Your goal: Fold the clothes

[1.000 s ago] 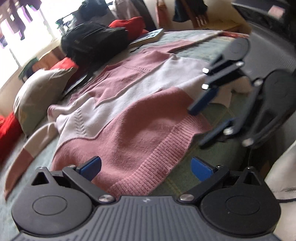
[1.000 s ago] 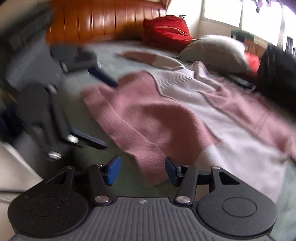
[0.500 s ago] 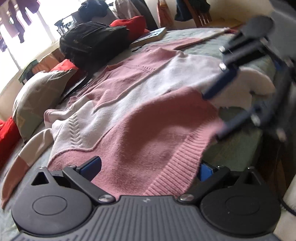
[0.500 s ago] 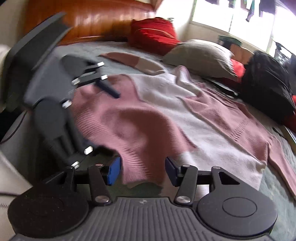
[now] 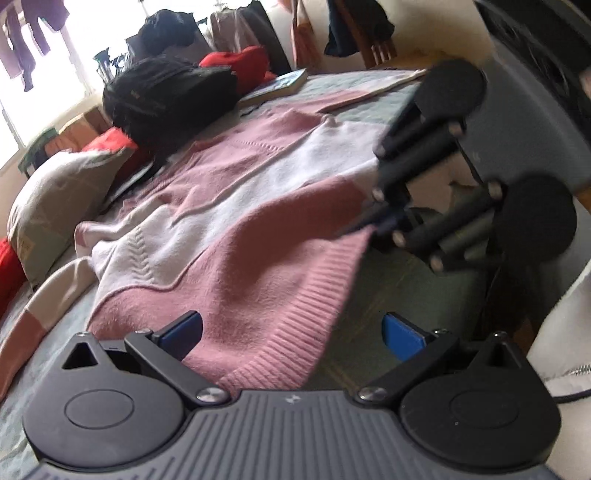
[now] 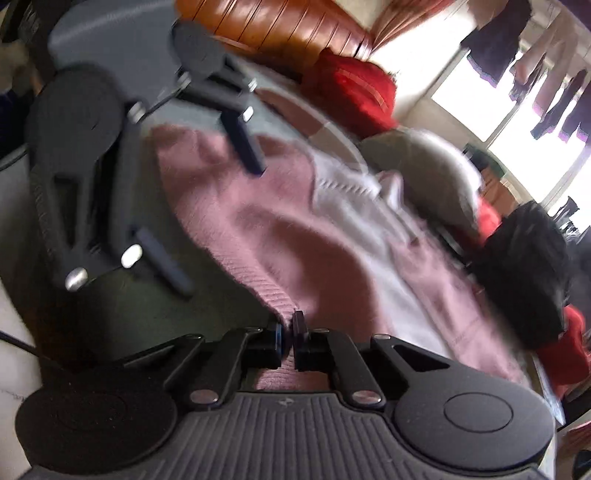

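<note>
A pink and white knit sweater (image 5: 229, 206) lies spread on the grey-green bed (image 5: 391, 295); it also shows in the right wrist view (image 6: 295, 236). My left gripper (image 5: 291, 334) is open, its blue pads either side of the ribbed hem's near corner. My right gripper (image 6: 289, 332) is shut on the ribbed hem at the other corner. It shows in the left wrist view (image 5: 384, 221), pinching and lifting that corner. The left gripper shows open in the right wrist view (image 6: 210, 221).
A black backpack (image 5: 166, 99), a book (image 5: 277, 86), red cushions (image 5: 236, 62) and a grey pillow (image 5: 55, 199) lie beyond the sweater. A wooden headboard (image 6: 280, 33) and a bright window (image 6: 517, 96) stand behind the bed.
My right gripper has closed on the sweater's hem corner and raised it a little. My left gripper has stayed open at the other hem corner.
</note>
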Available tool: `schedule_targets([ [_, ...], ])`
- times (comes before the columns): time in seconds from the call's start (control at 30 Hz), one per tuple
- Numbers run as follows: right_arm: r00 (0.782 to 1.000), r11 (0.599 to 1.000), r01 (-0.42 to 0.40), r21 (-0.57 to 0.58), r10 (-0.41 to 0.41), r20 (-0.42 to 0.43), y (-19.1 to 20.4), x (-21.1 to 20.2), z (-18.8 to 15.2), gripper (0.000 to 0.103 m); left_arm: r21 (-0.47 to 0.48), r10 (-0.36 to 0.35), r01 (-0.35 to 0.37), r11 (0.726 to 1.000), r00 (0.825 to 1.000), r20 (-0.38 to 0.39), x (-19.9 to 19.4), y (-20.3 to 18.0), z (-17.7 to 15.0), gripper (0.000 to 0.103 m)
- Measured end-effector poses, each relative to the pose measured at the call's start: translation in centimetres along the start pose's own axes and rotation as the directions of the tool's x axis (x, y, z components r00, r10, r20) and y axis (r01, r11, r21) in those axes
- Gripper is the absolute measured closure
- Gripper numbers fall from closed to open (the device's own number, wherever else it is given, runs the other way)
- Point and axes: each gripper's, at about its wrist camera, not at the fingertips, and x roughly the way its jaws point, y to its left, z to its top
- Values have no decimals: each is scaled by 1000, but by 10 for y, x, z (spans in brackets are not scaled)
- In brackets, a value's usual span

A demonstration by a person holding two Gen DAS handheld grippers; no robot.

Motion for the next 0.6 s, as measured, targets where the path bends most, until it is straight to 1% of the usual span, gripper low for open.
schedule_targets([
  [0.07, 1000, 999, -10, 46, 8, 30, -11, -11, 6, 96, 19, 41, -42, 999, 999, 7, 4, -4, 2, 1],
  [0.17, 997, 992, -36, 122, 27, 75, -28, -29, 13, 96, 49, 149, -150, 988, 989, 7, 12, -5, 6, 1],
  [0.2, 995, 987, -55, 151, 42, 86, -34, -34, 15, 96, 57, 198, -198, 979, 980, 1, 15, -4, 7, 1],
  [0.27, 991, 972, -100, 213, 78, 110, -46, -46, 17, 96, 66, 296, -295, 953, 955, -13, 17, -2, 9, 1],
  [0.3, 988, 962, -131, 240, 106, 114, -50, -50, 16, 96, 65, 333, -332, 941, 943, -17, 14, 0, 10, 1],
  [0.33, 984, 950, -162, 265, 135, 117, -54, -52, 14, 96, 61, 352, -351, 934, 936, -9, 9, 1, 11, 1],
  [0.4, 972, 923, -232, 308, 206, 116, -61, -56, 10, 96, 49, 352, -353, 934, 936, 33, -12, 3, 10, 1],
  [0.47, 957, 901, -290, 324, 278, 82, -57, -51, 2, 95, 41, 329, -331, 943, 943, 43, -30, 4, 8, 1],
  [0.53, 936, 875, -343, 340, 348, 48, -52, -45, -5, 95, 28, 253, -254, 967, 967, 15, -43, 8, 3, 1],
  [0.6, 933, 874, -337, 350, 359, 1, -46, -39, -12, 94, 13, 195, -195, 981, 981, -11, -50, 9, -4, 1],
])
